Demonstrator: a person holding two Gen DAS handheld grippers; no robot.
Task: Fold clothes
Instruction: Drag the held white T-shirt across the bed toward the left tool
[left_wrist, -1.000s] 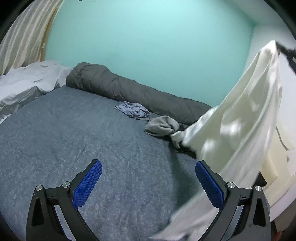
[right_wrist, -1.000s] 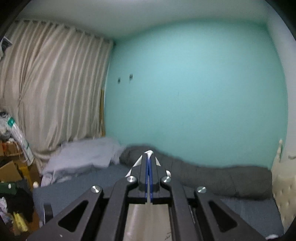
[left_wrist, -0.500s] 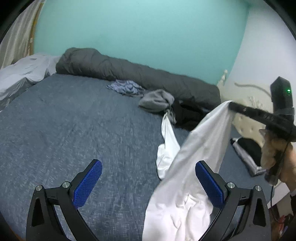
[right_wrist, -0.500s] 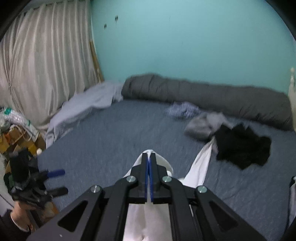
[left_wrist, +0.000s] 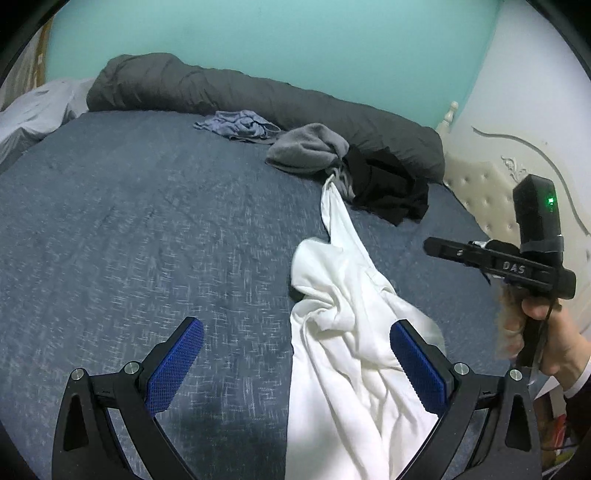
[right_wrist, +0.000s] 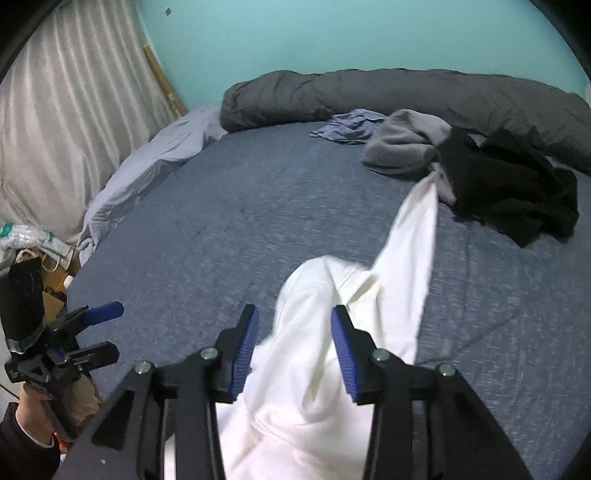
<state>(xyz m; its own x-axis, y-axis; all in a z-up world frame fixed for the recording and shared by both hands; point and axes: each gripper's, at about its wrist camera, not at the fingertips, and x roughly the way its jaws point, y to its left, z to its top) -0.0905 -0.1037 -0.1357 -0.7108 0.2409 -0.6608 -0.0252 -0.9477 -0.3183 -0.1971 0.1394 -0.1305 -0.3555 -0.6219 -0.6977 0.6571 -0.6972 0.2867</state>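
A white garment (left_wrist: 343, 332) lies crumpled on the blue-grey bed (left_wrist: 129, 221), one long end stretching away to the pile of clothes. My left gripper (left_wrist: 295, 354) is wide open low over the bed, and the cloth's near folds lie between its fingers, close to the right pad (left_wrist: 417, 365). In the right wrist view the white garment (right_wrist: 369, 295) sags between the blue pads of my right gripper (right_wrist: 295, 343), whose jaws are opening and do not press on it. The right gripper (left_wrist: 432, 247) also shows at the right, held by a hand, with nothing hanging from its tip.
A grey garment (left_wrist: 306, 151), a black one (left_wrist: 388, 188) and a small blue-grey one (left_wrist: 236, 123) lie at the far side before a rolled dark duvet (left_wrist: 258, 96). A padded headboard (left_wrist: 480, 192) bounds the right. Curtain (right_wrist: 66, 110) and floor clutter (right_wrist: 29, 236) are left.
The right gripper came down from high up with the white garment pinched, and its jaws have parted. The cloth has dropped onto the bed. The left gripper sank lower.
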